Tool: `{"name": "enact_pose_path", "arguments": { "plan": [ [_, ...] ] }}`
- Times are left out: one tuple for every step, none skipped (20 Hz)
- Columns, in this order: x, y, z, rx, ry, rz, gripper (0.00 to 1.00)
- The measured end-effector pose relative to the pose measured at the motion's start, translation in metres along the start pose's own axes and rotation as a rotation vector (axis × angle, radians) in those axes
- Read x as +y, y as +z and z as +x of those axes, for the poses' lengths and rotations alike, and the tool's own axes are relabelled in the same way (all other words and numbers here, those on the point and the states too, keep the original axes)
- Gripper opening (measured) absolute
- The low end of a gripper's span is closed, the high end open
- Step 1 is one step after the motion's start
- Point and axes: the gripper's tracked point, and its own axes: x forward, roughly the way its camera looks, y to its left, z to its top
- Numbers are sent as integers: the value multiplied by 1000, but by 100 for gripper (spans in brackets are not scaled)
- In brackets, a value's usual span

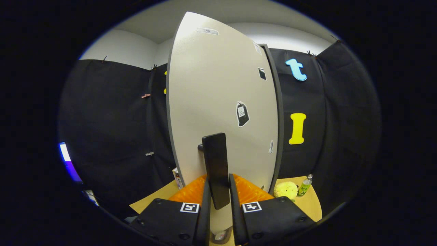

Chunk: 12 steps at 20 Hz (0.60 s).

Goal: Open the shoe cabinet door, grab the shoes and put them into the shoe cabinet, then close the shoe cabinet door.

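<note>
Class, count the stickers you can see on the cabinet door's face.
4 at least: one near the door's top, one upper right, a bag-shaped one mid-door, one lower right. The handle between the gripper's fingers may hide others.

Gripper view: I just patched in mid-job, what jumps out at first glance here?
The pale cabinet door looms right ahead, dotted with small stickers, one shaped like a dark bag near its middle. The gripper has both fingers closed on the door's tall dark handle, which stands upright between them. Off to the right, beyond the door's edge, a yellow plush toy and a green bottle sit on the tan surface.
</note>
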Motion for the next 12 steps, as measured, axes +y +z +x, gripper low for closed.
{"name": "enact_pose_path", "arguments": {
  "plan": [
    [-4, 0, -3, 2, -12, 6, 31],
    [-8, 1, -5, 1, -24, 11, 31],
    [-12, 2, -8, -2, -37, 13, 31],
    [-16, 2, -10, -4, -51, 13, 31],
    [-20, 3, -13, -6, -64, 11, 31],
    [-24, 1, -16, -6, -77, 7, 31],
    [-29, 0, -18, -2, -88, 2, 31],
    [-33, -2, -19, 5, -100, -2, 31],
    [-38, -3, -22, 8, -112, -5, 30],
    [-44, -1, -25, 5, -126, -7, 31],
    [-51, -1, -29, 2, -144, -9, 31],
    [-58, -1, -36, 3, -165, -12, 31]
  ]
}}
